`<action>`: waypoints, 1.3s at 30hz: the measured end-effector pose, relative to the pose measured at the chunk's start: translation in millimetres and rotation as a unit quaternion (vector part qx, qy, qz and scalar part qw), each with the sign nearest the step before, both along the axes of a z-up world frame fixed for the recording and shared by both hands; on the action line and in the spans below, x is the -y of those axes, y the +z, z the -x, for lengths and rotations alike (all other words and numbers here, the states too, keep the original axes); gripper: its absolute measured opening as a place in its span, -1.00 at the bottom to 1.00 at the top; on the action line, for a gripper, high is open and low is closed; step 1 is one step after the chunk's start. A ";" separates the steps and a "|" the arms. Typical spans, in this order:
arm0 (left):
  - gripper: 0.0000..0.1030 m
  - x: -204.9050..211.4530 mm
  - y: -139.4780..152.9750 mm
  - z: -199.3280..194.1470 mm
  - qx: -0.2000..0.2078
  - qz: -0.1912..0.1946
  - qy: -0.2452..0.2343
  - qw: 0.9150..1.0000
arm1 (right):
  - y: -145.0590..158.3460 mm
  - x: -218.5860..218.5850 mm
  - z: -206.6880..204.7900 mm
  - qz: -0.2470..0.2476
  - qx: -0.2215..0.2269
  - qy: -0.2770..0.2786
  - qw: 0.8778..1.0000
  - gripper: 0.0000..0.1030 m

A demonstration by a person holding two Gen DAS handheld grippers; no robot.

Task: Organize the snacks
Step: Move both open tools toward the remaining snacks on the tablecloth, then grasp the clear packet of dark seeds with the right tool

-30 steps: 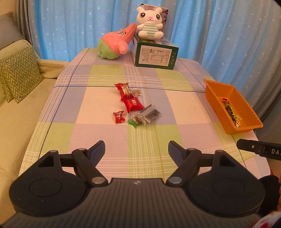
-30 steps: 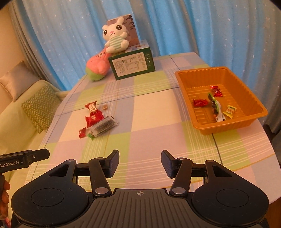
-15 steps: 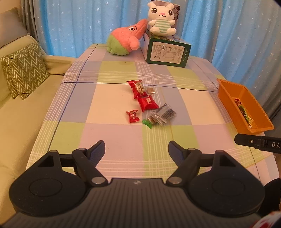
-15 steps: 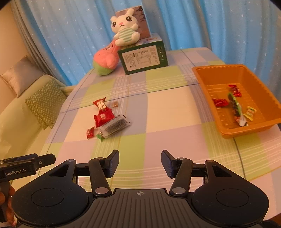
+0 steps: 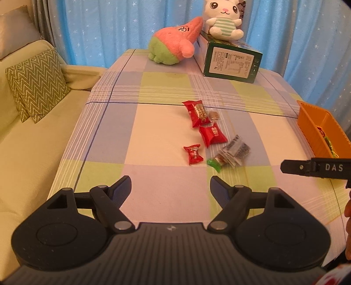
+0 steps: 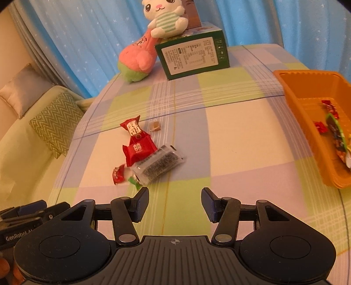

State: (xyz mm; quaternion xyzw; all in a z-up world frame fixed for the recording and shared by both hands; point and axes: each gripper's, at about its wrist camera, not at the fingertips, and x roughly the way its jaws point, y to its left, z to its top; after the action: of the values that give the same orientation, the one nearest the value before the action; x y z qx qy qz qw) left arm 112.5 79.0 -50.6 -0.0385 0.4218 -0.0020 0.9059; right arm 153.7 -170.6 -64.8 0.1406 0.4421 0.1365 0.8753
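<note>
Between the fingers [image 5: 122,188] of the left gripper [image 5: 170,186] lies only checked tablecloth [image 5: 153,179]; the jaws stand spread and hold nothing. Just beyond its right finger, up the cloth, sits the cluster of loose snacks: a green-ended candy [image 5: 216,162], a small red candy [image 5: 193,154], a clear printed packet [image 5: 238,151], a red pouch [image 5: 212,134], a longer red bar [image 5: 197,113] and a tiny brown sweet [image 5: 214,115] (all apart from the pads).

The right gripper [image 6: 175,201] is likewise parted and empty, its left finger [image 6: 140,202] close to the green-ended candy and clear packet, not touching them. Farther to the right stands the orange tray [image 6: 291,87] with a few wrapped snacks [image 6: 335,129] already inside. At the far end of the table are a green box [image 6: 193,54], a white plush rabbit [image 6: 166,17] on top of it, and a pink plush [image 6: 138,59] leaning alongside.
</note>
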 end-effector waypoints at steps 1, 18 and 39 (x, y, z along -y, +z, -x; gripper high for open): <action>0.49 -1.8 -1.9 -3.7 -0.001 0.000 0.001 1.000 | -2.2 -3.4 -6.4 -0.002 -0.002 0.000 1.000 0.03; 0.49 -22.1 -30.5 -41.3 -0.014 0.020 0.011 1.000 | -54.2 -27.8 -93.8 -0.082 -0.092 -0.072 0.990 0.04; 0.49 -8.7 -37.3 -49.0 -0.019 0.025 -0.015 0.999 | -58.6 -30.5 -69.1 0.109 -0.015 0.072 0.991 -0.25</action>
State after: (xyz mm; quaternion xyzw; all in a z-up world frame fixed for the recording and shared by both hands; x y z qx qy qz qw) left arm 161.5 87.7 -87.8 -0.0544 0.4390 -0.0256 0.8965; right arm 222.8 -140.1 -123.4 0.0141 0.4767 0.1478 0.8664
